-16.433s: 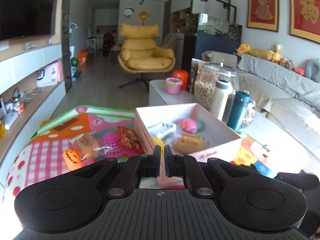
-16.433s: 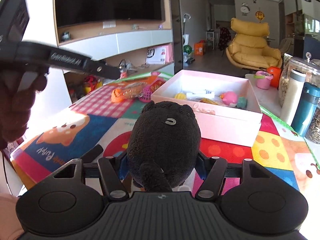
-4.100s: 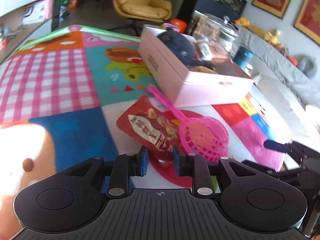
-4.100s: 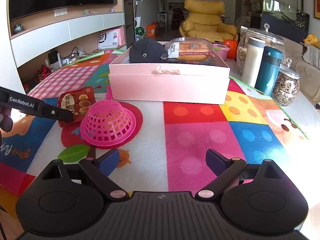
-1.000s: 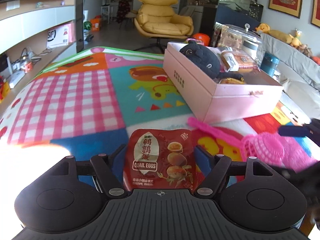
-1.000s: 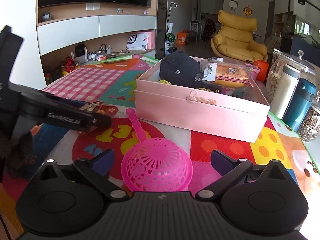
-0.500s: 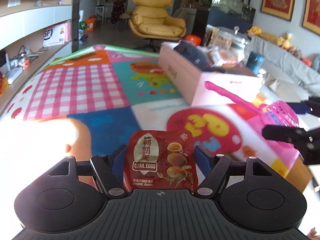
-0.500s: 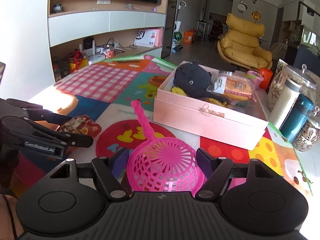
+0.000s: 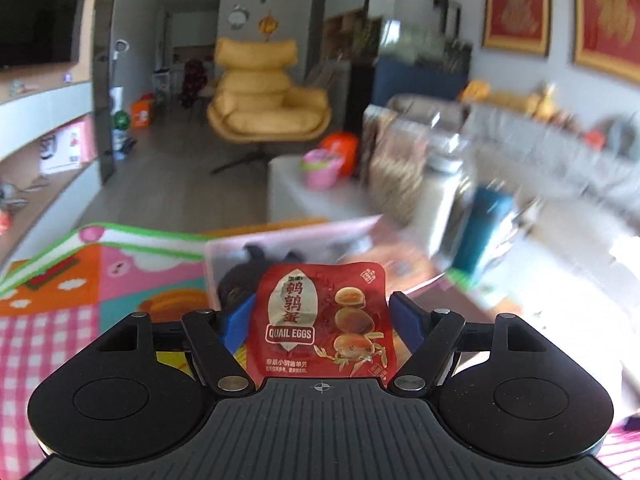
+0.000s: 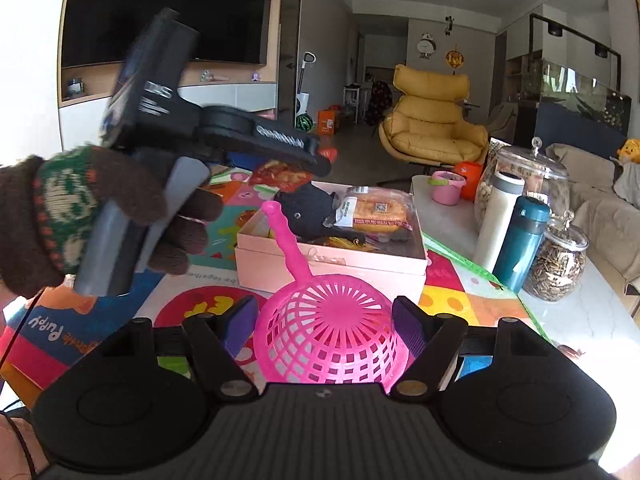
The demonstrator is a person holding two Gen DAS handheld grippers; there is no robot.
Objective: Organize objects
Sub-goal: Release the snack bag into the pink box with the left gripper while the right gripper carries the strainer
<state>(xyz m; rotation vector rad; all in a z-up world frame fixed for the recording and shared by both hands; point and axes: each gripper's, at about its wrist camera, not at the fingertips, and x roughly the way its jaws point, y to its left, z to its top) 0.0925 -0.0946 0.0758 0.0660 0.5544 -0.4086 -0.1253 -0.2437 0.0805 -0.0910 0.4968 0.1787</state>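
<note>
Both tools lifted off the surface: left tool [image 9: 322, 316] clamps quail egg packet [image 9: 322, 320], right tool [image 10: 322, 326] clamps pink strainer [image 10: 326, 336], pink box [image 10: 332, 268] ahead.

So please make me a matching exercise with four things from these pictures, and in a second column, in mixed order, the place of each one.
Things:
1. quail egg packet
2. pink plastic strainer
3. black plush toy
4. teal flask

Places:
A. lying in the pink box
B. between the fingers of the right gripper
C. standing on the white table beside the play mat, next to the white bottle
D. between the fingers of the left gripper

Pairs: 1-D, 2-B, 3-A, 4-C
</note>
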